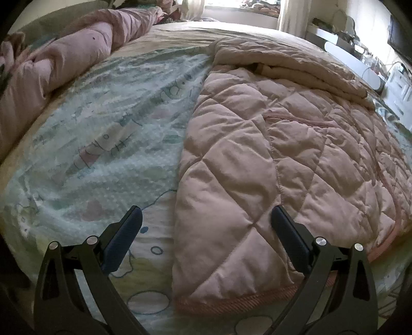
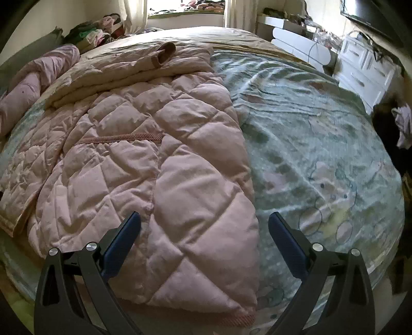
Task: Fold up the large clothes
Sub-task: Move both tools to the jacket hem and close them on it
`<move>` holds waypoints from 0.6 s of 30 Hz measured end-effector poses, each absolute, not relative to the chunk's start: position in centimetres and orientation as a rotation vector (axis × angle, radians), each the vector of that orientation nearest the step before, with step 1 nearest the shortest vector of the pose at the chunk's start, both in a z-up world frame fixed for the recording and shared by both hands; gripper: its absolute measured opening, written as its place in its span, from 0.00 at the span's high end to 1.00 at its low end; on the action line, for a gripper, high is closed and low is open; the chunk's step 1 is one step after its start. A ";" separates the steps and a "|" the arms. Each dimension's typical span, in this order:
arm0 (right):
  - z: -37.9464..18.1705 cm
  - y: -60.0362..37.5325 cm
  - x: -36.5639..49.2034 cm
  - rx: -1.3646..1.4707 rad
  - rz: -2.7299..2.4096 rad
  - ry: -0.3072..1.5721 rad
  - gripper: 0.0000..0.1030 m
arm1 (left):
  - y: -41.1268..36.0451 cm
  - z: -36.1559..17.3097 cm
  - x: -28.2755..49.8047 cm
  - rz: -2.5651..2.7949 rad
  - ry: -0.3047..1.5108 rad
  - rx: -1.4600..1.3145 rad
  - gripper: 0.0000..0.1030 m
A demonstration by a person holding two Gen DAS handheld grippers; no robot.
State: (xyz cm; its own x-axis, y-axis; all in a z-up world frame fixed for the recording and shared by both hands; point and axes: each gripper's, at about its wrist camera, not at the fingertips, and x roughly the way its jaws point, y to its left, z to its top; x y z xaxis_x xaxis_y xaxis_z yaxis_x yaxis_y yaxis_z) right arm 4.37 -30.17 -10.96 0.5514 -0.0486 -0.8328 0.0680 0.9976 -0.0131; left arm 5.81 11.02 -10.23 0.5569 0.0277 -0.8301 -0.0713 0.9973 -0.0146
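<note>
A large pink quilted coat (image 1: 270, 154) (image 2: 144, 159) lies flat on a bed, its ribbed hem toward me and a sleeve (image 2: 144, 64) folded across its far end. My left gripper (image 1: 206, 214) is open, hovering over the coat's left edge near the hem, one finger above the sheet and the other above the quilting. My right gripper (image 2: 204, 220) is open too, straddling the coat's right edge near the hem. Neither holds any fabric.
The bed carries a pale green cartoon-print sheet (image 1: 108, 134) (image 2: 309, 134). A rolled pink duvet (image 1: 51, 64) (image 2: 31, 85) lies along the left side. White drawers (image 2: 365, 72) and shelves stand to the right, a window (image 2: 185, 7) beyond the bed.
</note>
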 end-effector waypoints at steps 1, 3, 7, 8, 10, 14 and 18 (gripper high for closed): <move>-11.1 -30.3 4.2 0.022 -0.067 0.987 0.04 | 11.1 -10.4 5.8 0.059 0.982 -0.052 0.09; -11.4 -30.3 4.0 0.021 -0.062 0.999 0.04 | 11.0 -10.5 5.7 0.061 0.979 -0.054 0.09; -12.1 -30.7 3.8 0.056 -0.041 1.022 0.04 | 11.0 -10.9 5.8 0.054 0.990 -0.060 0.09; -12.2 -30.7 3.8 0.061 -0.040 1.026 0.04 | 11.1 -11.1 5.9 0.051 0.992 -0.066 0.09; -12.6 -30.7 3.7 0.073 -0.032 1.038 0.04 | 11.4 -11.3 5.9 0.046 0.994 -0.081 0.08; -13.6 -31.1 3.8 0.126 -0.022 1.061 0.04 | 12.0 -11.9 6.1 0.024 0.996 -0.115 0.08; -14.0 -31.0 4.0 0.128 -0.020 1.069 0.04 | 12.2 -12.2 6.2 0.013 0.993 -0.128 0.08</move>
State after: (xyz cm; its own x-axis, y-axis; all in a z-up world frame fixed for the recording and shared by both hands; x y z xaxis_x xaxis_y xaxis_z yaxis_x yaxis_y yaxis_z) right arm 3.98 -30.97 -13.96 0.4812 0.0459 -0.8754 0.0787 0.9923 0.0953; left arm 6.21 12.16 -12.17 0.5468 -0.0478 -0.8359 -0.0694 0.9924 -0.1021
